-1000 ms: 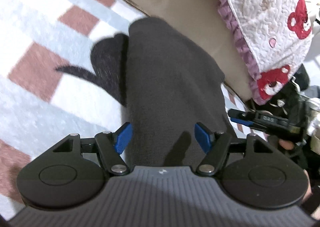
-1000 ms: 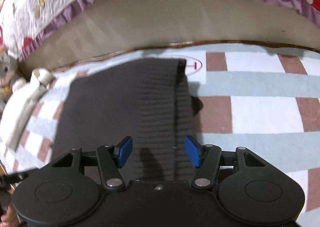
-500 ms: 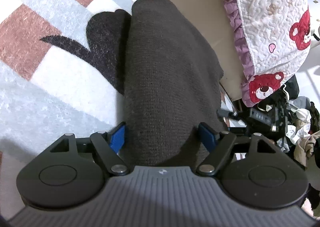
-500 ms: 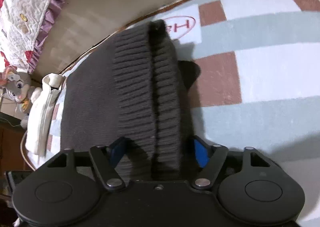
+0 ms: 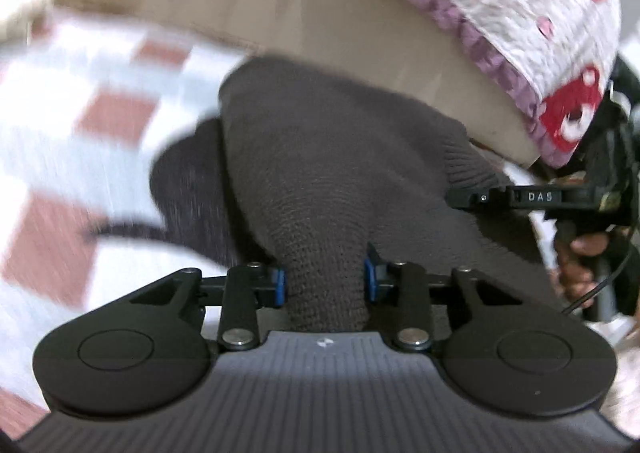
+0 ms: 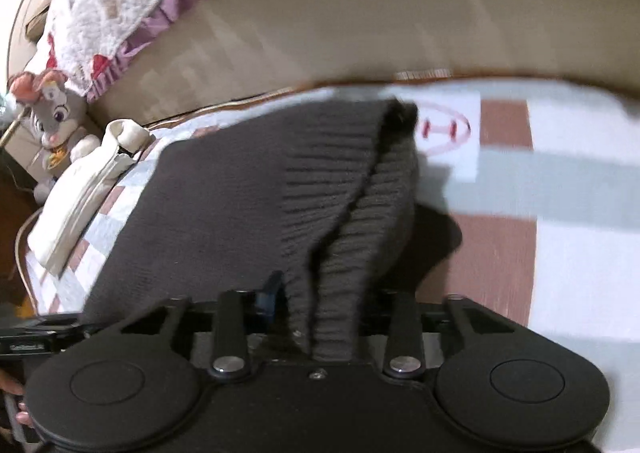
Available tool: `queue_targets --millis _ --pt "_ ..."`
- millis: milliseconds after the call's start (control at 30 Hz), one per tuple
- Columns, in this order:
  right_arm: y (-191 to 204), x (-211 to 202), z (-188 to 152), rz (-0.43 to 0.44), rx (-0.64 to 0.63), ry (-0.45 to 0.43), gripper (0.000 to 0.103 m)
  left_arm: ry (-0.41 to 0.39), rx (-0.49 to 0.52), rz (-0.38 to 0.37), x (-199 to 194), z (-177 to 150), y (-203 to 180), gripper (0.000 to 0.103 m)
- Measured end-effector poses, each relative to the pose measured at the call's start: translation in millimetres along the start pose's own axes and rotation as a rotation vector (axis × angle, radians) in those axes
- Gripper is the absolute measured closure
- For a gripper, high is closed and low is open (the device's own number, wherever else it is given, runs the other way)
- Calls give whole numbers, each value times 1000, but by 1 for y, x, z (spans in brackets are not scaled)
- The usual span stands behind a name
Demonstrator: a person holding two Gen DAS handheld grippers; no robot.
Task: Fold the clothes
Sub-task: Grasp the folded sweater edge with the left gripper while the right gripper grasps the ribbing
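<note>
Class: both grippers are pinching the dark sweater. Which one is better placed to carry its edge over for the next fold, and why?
Probably the right gripper. It is shut on the sweater's ribbed hem, a straight edge, with open blanket beside it. The left gripper only bunches plain knit mid-panel.

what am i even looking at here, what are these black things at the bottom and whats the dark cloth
The black shapes are two handheld grippers; a person holds one in each hand, with a camera on each looking along its fingers. One picture comes from the left gripper, the other from the right gripper. Both are clamped on a dark grey knitted garment, the right one on its ribbed hem. The garment lies on a checked blanket. A folded white garment lies at the blanket's left edge, beside a plush toy. A quilt with red bears hangs over a beige surface behind.
</note>
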State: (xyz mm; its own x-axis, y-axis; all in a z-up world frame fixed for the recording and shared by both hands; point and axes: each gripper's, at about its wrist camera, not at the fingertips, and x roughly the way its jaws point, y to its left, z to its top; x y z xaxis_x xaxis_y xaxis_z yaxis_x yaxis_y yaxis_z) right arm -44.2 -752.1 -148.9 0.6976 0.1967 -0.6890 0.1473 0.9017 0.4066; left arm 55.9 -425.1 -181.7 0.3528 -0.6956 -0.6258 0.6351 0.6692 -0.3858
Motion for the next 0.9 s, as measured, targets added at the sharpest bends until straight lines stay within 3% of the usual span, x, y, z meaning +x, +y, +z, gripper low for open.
queue_targets --millis 67,167,300,367,433,500,567,667,767,900 --pt "11 -4 1 -31 -66 -30 70 -16 58 43 -5 6 -16 71" --pt "25 -13 2 -52 -142 -86 72 -49 79 36 -15 16 -24 72" --pt "36 -27 8 -53 -163 -170 73 -89 46 15 -37 46 -12 72" --pt "49 -35 10 -49 -162 -211 73 -66 77 44 -42 64 -3 71" --pt "55 -36 11 -14 -110 -238 72 -11 97 87 -35 80 12 69" --pt "47 -18 11 8 -28 -221 69 48 69 82 -15 90 40 66" --pt "36 6 9 -29 -18 -157 69 125 17 86 12 89 69 63" --pt "15 20 6 -105 12 -93 58 152 -62 38 15 74 95 59" --pt "-6 7 12 -45 145 -111 53 120 -131 -36 -7 58 109 58" --pt "-28 9 15 109 339 -70 52 98 -202 -108 -27 35 128 49"
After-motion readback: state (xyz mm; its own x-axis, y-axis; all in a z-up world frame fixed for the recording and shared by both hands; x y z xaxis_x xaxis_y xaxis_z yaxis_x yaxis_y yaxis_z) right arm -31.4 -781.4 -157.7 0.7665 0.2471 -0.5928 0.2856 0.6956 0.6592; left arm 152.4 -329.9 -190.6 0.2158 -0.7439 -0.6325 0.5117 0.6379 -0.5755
